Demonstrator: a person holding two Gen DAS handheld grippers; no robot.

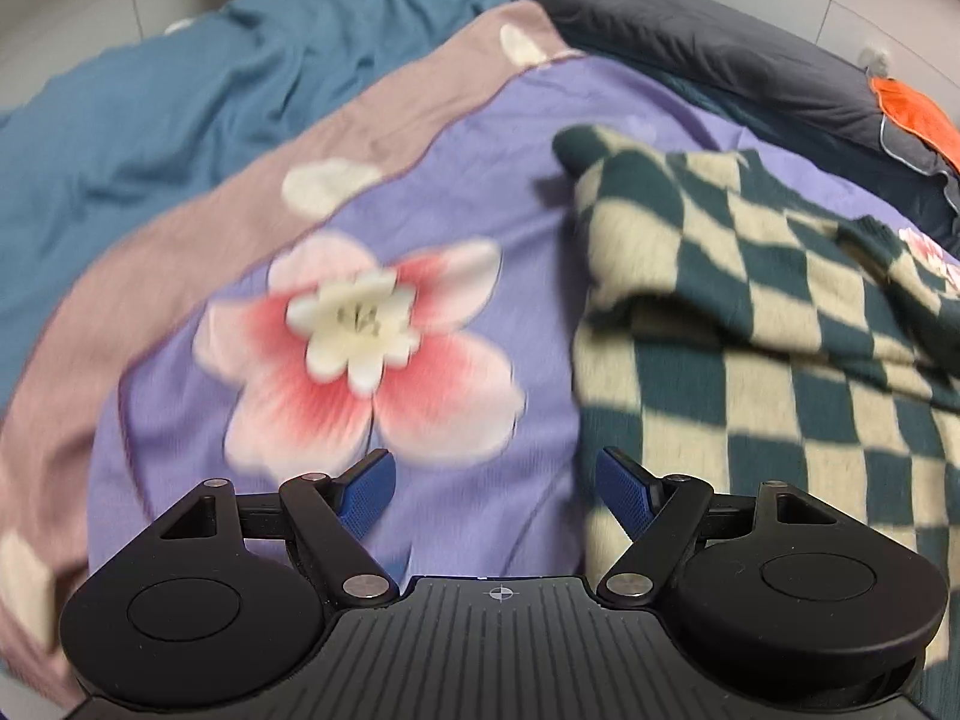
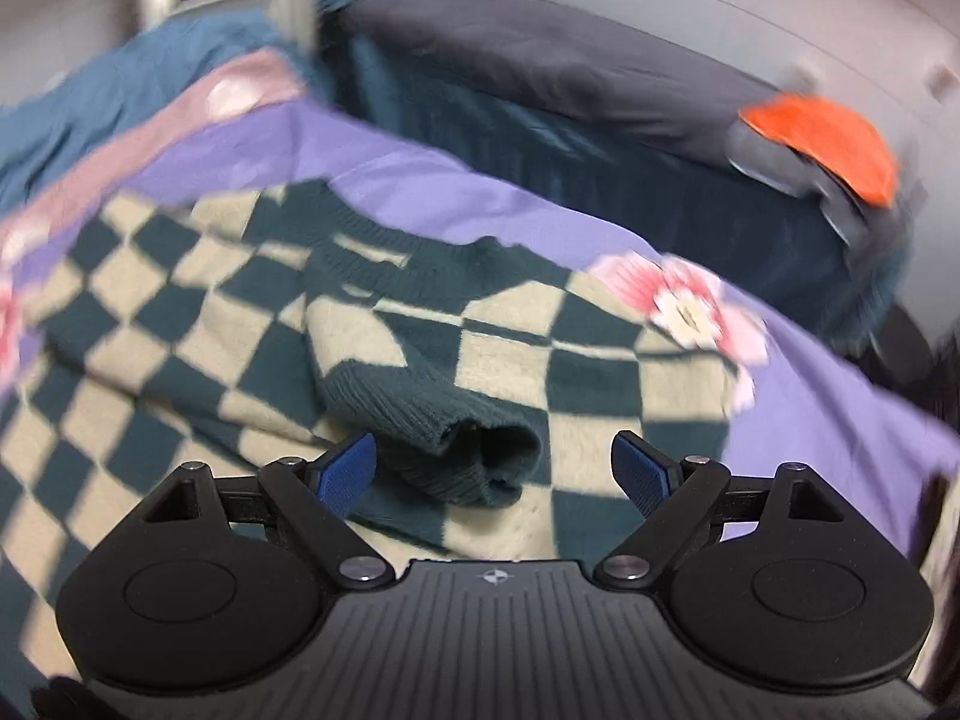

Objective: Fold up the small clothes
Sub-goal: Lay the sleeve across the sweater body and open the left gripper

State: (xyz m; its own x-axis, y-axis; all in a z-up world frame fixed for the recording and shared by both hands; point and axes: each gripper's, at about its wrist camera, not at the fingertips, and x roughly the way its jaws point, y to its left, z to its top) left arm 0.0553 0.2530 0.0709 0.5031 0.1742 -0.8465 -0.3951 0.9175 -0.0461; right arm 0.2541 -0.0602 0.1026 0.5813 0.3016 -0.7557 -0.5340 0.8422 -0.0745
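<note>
A purple floral bedsheet [image 1: 492, 138] with a dusty-pink border covers most of the bed, with a rumpled teal duvet [image 1: 150, 96] bunched at its far left and a dark grey pillow [image 1: 708, 54] along the far right edge. On the sheet lies the checkered sweater [image 2: 180, 324], dark green and cream, spread flat toward the right side of the bed; in the left wrist view it fills the right half of the scene, with one sleeve folded across the body. A large pink and white flower print [image 1: 360, 354] sits on the bare sheet just left of the sweater. In the right wrist view a ribbed green cuff [image 2: 474, 450] of the folded sleeve rests on the sweater's body, near the camera. A small orange cloth [image 2: 828, 144] lies on the far right end of the pillow. The left gripper [image 1: 495, 489] hovers above the sheet at the sweater's left edge, its blue pads spread wide and holding nothing. The right gripper [image 2: 495, 468] hangs over the sweater with its jaws likewise apart, the cuff lying between and just beyond them, unclamped.
</note>
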